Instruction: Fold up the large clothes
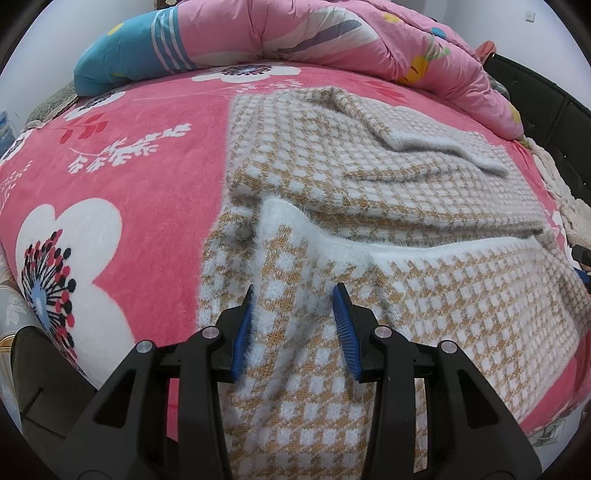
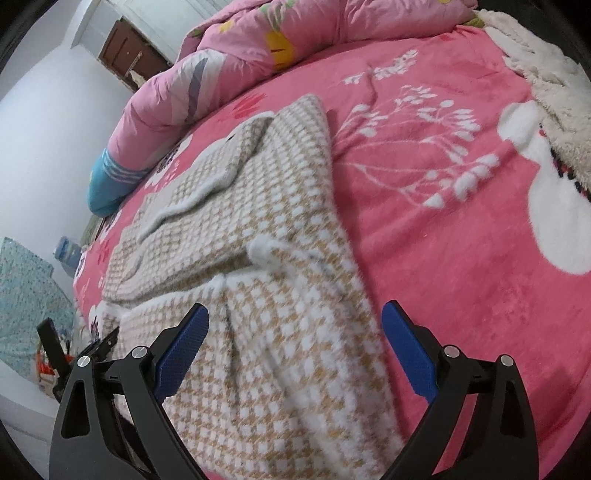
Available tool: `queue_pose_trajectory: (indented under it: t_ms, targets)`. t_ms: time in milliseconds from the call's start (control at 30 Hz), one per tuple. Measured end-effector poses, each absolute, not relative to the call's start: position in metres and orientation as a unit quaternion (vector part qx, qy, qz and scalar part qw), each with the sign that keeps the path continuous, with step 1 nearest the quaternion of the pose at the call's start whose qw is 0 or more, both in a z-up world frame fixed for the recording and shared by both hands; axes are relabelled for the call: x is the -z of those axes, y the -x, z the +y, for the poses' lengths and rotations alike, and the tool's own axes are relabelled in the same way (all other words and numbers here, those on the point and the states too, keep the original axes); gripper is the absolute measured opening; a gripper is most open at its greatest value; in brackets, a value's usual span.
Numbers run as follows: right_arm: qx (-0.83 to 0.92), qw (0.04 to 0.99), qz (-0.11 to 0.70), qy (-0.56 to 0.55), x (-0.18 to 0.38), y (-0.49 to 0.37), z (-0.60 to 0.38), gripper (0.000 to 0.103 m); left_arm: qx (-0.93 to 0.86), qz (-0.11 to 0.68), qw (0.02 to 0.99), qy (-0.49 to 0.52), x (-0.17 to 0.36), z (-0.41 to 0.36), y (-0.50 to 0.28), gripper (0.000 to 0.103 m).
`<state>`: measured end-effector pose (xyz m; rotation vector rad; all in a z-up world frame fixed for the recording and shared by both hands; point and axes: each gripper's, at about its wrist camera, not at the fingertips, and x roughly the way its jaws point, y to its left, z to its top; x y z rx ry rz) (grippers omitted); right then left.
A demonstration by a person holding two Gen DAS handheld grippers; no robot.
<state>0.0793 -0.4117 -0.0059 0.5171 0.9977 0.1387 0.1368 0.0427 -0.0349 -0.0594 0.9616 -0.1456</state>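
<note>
Left wrist view: sweater [image 1: 369, 192] half folded on the blanket [image 1: 129, 166], sleeve laid across; near hem unfolded. Left gripper [image 1: 293, 321] and right gripper [image 2: 295, 343] both gape above it, holding nothing.

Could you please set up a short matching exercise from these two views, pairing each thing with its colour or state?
Things:
1. checked sweater
2. bed blanket
3. rolled quilt
4. right claw

Descriptions:
A. pink with white flowers, spread flat
B. open, blue pads wide apart
C. tan and white, partly folded
D. bunched along the far edge of the bed

Pairs: 1-C, 2-A, 3-D, 4-B
</note>
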Motion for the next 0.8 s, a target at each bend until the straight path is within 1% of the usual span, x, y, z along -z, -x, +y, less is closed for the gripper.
queue_pose_trajectory:
  t_ms: [167, 400, 567, 667, 800]
  targets:
    - [-0.085, 0.847, 0.468, -0.238, -0.005, -0.074, -0.400, 0.092, 0.071, 0.463, 0.883, 0.034, 0.034, 0.042, -0.136, 0.039]
    - [-0.092, 0.856, 0.479, -0.170, -0.014, -0.057, -0.378, 0.092, 0.066, 0.461, 0.884, 0.032, 0.038, 0.044, -0.138, 0.040]
    - [-0.118, 0.866, 0.468, -0.132, -0.019, -0.048, -0.371, 0.092, 0.063, 0.463, 0.884, 0.024, 0.036, 0.040, -0.137, 0.040]
    - [-0.122, 0.869, 0.461, -0.131, -0.022, -0.052, -0.375, 0.092, 0.061, 0.463, 0.884, 0.021, 0.035, 0.038, -0.137, 0.040]
    - [-0.147, 0.863, 0.451, -0.171, -0.021, -0.073, -0.388, 0.092, 0.060, 0.464, 0.884, 0.022, 0.035, 0.037, -0.137, 0.040]
